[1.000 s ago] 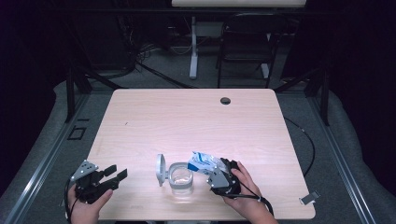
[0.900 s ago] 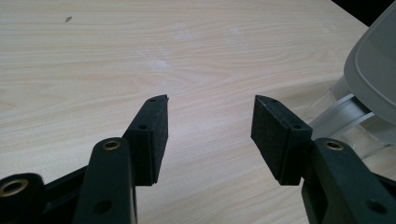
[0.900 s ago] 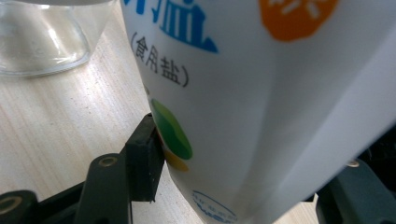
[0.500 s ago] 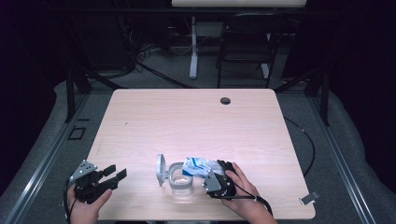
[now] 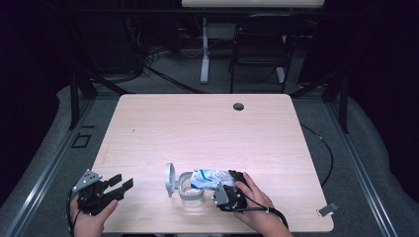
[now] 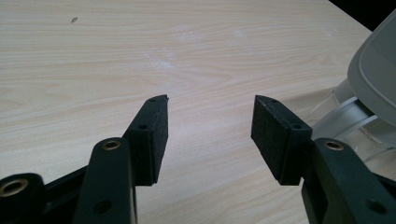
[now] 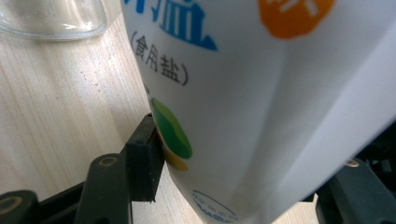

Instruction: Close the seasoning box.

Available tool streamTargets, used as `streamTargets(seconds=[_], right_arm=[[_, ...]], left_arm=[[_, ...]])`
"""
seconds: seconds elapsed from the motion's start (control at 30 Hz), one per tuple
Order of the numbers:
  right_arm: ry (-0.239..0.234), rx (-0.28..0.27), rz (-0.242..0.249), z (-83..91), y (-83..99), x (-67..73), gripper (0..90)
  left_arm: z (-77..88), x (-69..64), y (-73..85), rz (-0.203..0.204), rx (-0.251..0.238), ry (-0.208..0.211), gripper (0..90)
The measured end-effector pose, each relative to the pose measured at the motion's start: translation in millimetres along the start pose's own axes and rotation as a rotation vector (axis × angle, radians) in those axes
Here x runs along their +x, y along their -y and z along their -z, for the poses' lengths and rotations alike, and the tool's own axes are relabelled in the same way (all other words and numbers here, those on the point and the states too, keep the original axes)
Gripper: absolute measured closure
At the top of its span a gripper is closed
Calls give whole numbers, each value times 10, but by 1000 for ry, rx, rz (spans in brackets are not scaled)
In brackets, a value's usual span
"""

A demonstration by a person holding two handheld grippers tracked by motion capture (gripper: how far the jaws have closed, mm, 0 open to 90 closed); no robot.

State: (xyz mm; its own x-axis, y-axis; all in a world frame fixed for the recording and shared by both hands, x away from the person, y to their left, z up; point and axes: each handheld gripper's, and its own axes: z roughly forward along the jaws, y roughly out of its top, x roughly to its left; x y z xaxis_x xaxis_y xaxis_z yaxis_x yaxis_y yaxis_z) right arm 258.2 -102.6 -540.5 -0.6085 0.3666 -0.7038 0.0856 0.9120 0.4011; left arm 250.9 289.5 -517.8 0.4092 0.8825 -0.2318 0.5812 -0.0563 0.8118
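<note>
A clear glass jar [image 5: 190, 193] stands near the table's front edge, its grey flip lid [image 5: 169, 178] swung open to the left. My right gripper [image 5: 226, 186] is shut on a white salt bag [image 5: 210, 177] with blue print. The bag lies tilted to the left, with its far end over the jar's mouth. In the right gripper view the bag [image 7: 261, 93] sits between the jaws of my right gripper [image 7: 247, 172], with the jar's glass [image 7: 51, 18] at top left. My left gripper [image 5: 121, 183] rests open at the front left, and in the left gripper view that gripper [image 6: 210, 126] holds nothing, with the lid [image 6: 373, 79] to its right.
The wooden table [image 5: 207, 128] has a round cable hole [image 5: 238, 106] near its back edge. A chair [image 5: 259, 54] and a desk leg [image 5: 204, 49] stand on the floor behind. A cable [image 5: 323, 148] runs off the right side.
My right gripper has carried the salt bag a little to the left and down, bringing its far end over the jar. The left gripper has stayed put and open.
</note>
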Motion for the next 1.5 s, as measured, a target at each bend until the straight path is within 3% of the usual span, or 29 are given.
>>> streamTargets(seconds=[0.47, 0.57, 0.6, 0.67, 0.7, 0.77, 0.8, 0.83, 0.87, 1.0, 1.03, 1.5], right_arm=[[13, -1, 28, 2, -17, -24, 411], [22, 11, 47, 13, -22, -40, 411], [41, 51, 88, 39, -29, -63, 411], [25, 12, 60, 18, -30, -43, 411], [42, 51, 102, 42, -34, -66, 411], [42, 51, 110, 41, -35, -63, 411], [27, 7, 79, 14, -30, -41, 411], [42, 49, 114, 41, -37, -64, 411], [43, 53, 119, 44, -38, -68, 411], [46, 60, 128, 45, -42, -74, 411], [26, 19, 90, 20, -37, -54, 411], [40, 45, 124, 39, -53, -81, 412]], left_arm=[[-4, 8, 5, 4, 4, 0, 465], [-4, 10, 7, 5, 3, 0, 465], [-6, 10, 8, 6, 2, -2, 465], [-6, 14, 10, 5, 4, -1, 465], [-8, 14, 11, 6, 3, -1, 465], [-9, 16, 12, 6, 3, -1, 465], [-10, 16, 13, 6, 3, -2, 465], [-10, 16, 13, 6, 4, -2, 465], [-10, 17, 13, 7, 3, -2, 465], [-10, 20, 15, 8, 4, -4, 465], [-11, 22, 16, 9, 3, -2, 465], [-8, 23, 16, 12, 2, -4, 465]])
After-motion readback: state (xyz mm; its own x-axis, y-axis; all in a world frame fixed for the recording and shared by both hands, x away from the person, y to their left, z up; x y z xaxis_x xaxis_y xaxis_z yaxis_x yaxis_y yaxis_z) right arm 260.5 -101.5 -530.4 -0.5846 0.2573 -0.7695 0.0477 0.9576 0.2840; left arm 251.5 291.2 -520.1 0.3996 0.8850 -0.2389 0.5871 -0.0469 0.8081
